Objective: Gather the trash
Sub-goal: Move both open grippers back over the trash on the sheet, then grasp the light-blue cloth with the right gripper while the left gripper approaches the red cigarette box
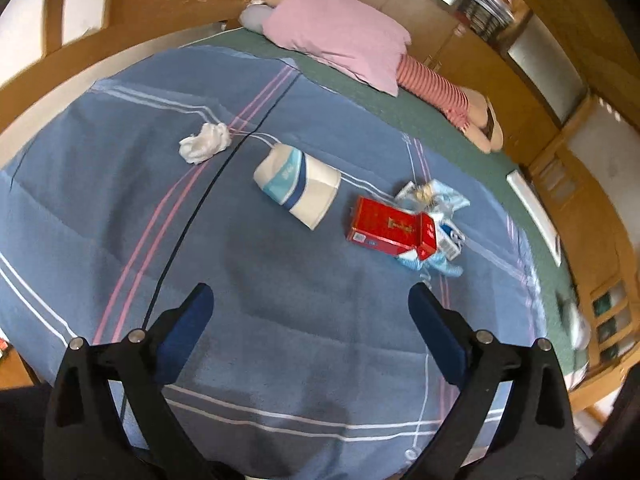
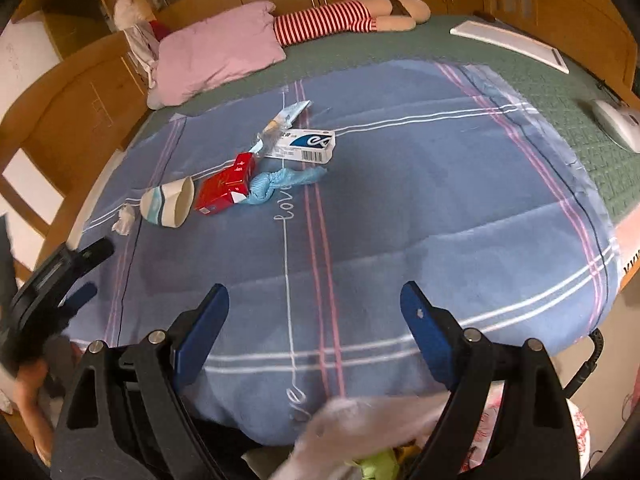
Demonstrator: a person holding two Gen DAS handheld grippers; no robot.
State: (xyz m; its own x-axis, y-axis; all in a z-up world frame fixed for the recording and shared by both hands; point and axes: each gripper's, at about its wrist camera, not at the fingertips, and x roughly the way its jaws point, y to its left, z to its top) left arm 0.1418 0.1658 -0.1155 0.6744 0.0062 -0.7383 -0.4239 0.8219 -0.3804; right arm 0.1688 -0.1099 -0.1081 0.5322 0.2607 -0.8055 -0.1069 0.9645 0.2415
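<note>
Trash lies on a blue plaid blanket (image 1: 280, 320): a crumpled white tissue (image 1: 204, 142), a paper cup (image 1: 298, 188) on its side, a red box (image 1: 386, 230) and a white-and-blue box (image 1: 450, 238) among blue wrappers (image 1: 434, 266). My left gripper (image 1: 310, 300) hovers open over bare blanket, short of the cup and the red box. My right gripper (image 2: 314, 304) is open too, above the blanket's near edge. Far ahead of it lie the cup (image 2: 168, 202), the tissue (image 2: 125, 220), the red box (image 2: 226, 188), a knotted blue wrapper (image 2: 280, 184) and the white box (image 2: 306, 144).
A pink pillow (image 2: 216, 50) and a striped doll (image 2: 324, 22) lie at the bed's head. A white flat board (image 2: 512, 42) and a white device (image 2: 618, 122) rest on the green mat. Wooden bed frame (image 2: 68, 120) surrounds it. A pale bag (image 2: 360, 420) sits below my right gripper.
</note>
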